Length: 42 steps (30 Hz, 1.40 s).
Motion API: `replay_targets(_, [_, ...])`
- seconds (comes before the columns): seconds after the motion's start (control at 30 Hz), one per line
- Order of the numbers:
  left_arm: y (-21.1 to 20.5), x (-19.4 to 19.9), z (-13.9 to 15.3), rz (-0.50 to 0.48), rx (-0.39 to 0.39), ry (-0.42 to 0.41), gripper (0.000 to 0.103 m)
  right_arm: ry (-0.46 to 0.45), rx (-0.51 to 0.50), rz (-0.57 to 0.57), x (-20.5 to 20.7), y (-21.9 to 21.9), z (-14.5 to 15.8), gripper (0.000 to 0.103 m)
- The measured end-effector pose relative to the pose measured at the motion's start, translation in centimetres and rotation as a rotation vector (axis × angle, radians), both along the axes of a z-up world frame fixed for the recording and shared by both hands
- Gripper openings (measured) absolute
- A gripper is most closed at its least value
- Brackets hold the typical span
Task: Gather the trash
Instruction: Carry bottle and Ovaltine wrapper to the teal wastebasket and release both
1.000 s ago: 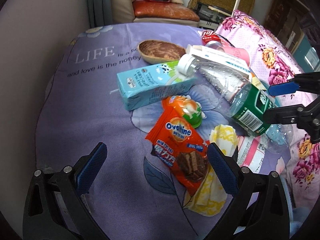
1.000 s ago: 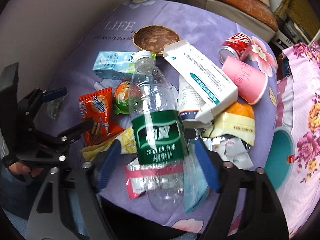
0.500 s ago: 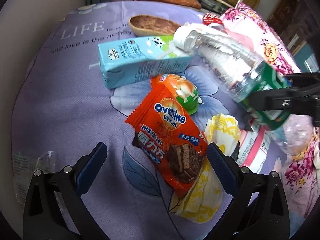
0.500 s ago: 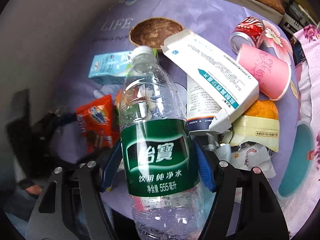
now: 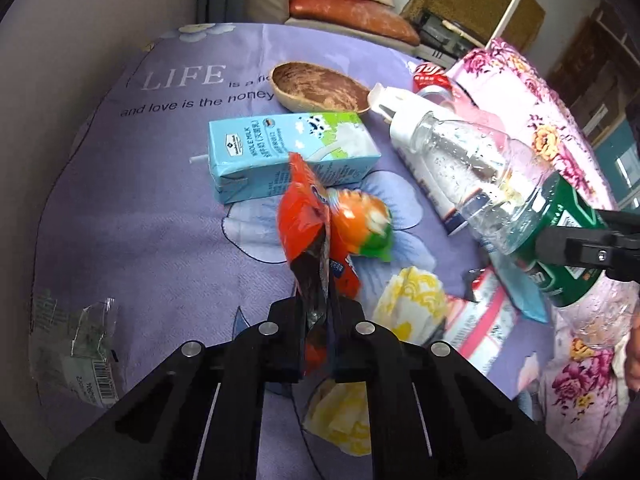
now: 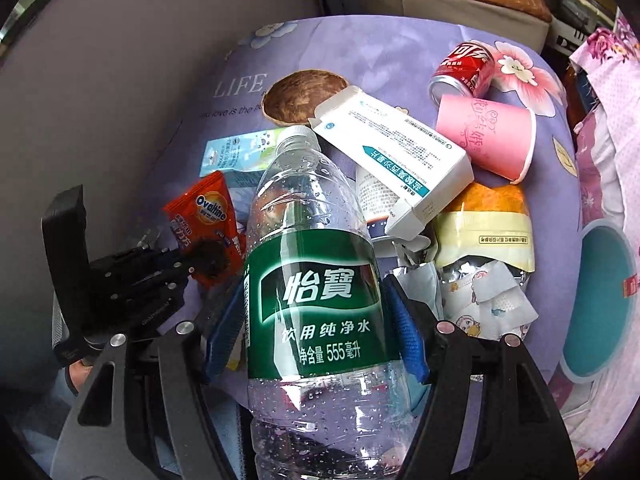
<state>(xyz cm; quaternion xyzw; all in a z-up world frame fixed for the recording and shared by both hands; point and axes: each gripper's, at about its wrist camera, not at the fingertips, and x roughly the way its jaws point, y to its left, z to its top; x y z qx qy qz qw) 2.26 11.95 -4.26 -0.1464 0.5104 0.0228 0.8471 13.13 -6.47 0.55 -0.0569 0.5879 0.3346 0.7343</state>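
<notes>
A: What is the left gripper (image 5: 318, 320) doing?

B: Its jaws have just been closing, and they are now pinching the lower end of the crinkled orange-red Ovaltine snack wrapper (image 5: 306, 216). The wrapper is standing up edge-on from the fingers, towards twelve o'clock in the left wrist view, in front of the light-blue rectangular milk carton (image 5: 288, 152) lying on the purple printed tablecloth (image 5: 140, 220).

A: And the right gripper (image 6: 316, 328)?

B: Its blue pads (image 6: 406, 332) are pressing on both sides of the clear plastic water bottle with a green label (image 6: 312, 280). The bottle's white cap is pointing to twelve o'clock, and the bottle is filling the middle of the right wrist view. That gripper's jaws have been closing a little too.

A: What is lying around them?

B: In the right wrist view, a white cardboard box with teal print (image 6: 396, 156) is sitting at one o'clock from the bottle, touching a pink paper cup on its side (image 6: 488, 136). A red drink can (image 6: 464, 68) is lying just beyond the cup. A brown coconut-shell bowl (image 6: 304, 96) is resting at twelve o'clock.
</notes>
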Motion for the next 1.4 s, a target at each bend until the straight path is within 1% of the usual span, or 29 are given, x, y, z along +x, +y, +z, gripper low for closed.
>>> replay_targets(0.1, [-0.2,-0.2,1.2,-0.011,0.03,-0.021,0.008,-0.037,0.045,-0.024,0.1,-1.3,1.7,0.064])
replay_targets(0.17, [-0.5,-0.1,1.2,-0.017,0.041,-0.019,0.008,-0.045,0.059,-0.048,0.3,-2.1,2.1,0.064])
replay_targets(0.2, [-0.4,0.0,1.0,-0.015,0.036,-0.011,0.008,-0.044,0.06,-0.059,0.3,-2.5,2.1,0.064])
replay_targets(0.27, [-0.1,-0.2,0.6,-0.003,0.002,0.004,0.008,-0.038,0.062,-0.073,0.4,-3.0,2.1,0.064])
replay_targets(0.3, [-0.2,-0.2,0.7,0.004,0.0,0.001,0.008,-0.038,0.068,-0.079,0.5,-3.3,2.2,0.064])
replay_targets(0.43, [-1.0,-0.4,2.7,-0.011,0.028,-0.046,0.008,-0.053,0.108,-0.136,1.2,-5.5,3.2,0.064])
replay_targets(0.53, [-1.9,-0.1,4.7,-0.03,0.028,-0.089,0.008,-0.061,0.141,-0.184,1.5,-7.7,3.9,0.064])
replay_targets(0.63, [-3.5,0.7,7.0,-0.072,0.017,-0.137,0.008,-0.08,0.178,-0.236,1.8,-10.2,4.8,0.064])
replay_targets(0.7, [-5.1,1.6,8.4,-0.12,0.011,-0.166,0.008,-0.095,0.194,-0.283,2.3,-12.3,5.3,0.064])
replay_targets(0.8, [-8.7,3.7,9.8,-0.209,0.008,-0.197,0.008,-0.109,0.198,-0.374,3.0,-16.5,5.3,0.064])
replay_targets(0.87, [-11.5,5.4,10.1,-0.272,0.009,-0.206,0.008,-0.115,0.191,-0.425,3.3,-19.0,4.9,0.064])
replay_targets(1.0, [-17.9,9.4,9.0,-0.397,-0.048,-0.164,0.008,-0.114,0.153,-0.558,3.8,-25.6,3.4,0.064])
replay_targets(1.07, [-21.6,11.4,7.9,-0.456,-0.049,-0.139,0.008,-0.105,0.128,-0.595,3.8,-28.4,2.4,0.064])
replay_targets(1.13, [-24.8,12.8,6.5,-0.505,-0.054,-0.106,0.008,-0.076,0.105,-0.633,4.2,-31.1,1.0,0.064])
replay_targets(1.2, [-28.1,14.3,5.2,-0.547,-0.051,-0.07,0.008,-0.048,0.083,-0.66,4.6,-33.2,-0.6,0.064])
replay_targets(1.3, [-32.2,16.3,2.8,-0.592,-0.028,-0.01,0.008,0.021,0.068,-0.687,5.6,-35.7,-3.8,0.064])
replay_targets(1.4, [-35.0,17.8,0.4,-0.617,-0.015,0.05,0.008,0.068,0.057,-0.694,6.5,-37.3,-6.1,0.064])
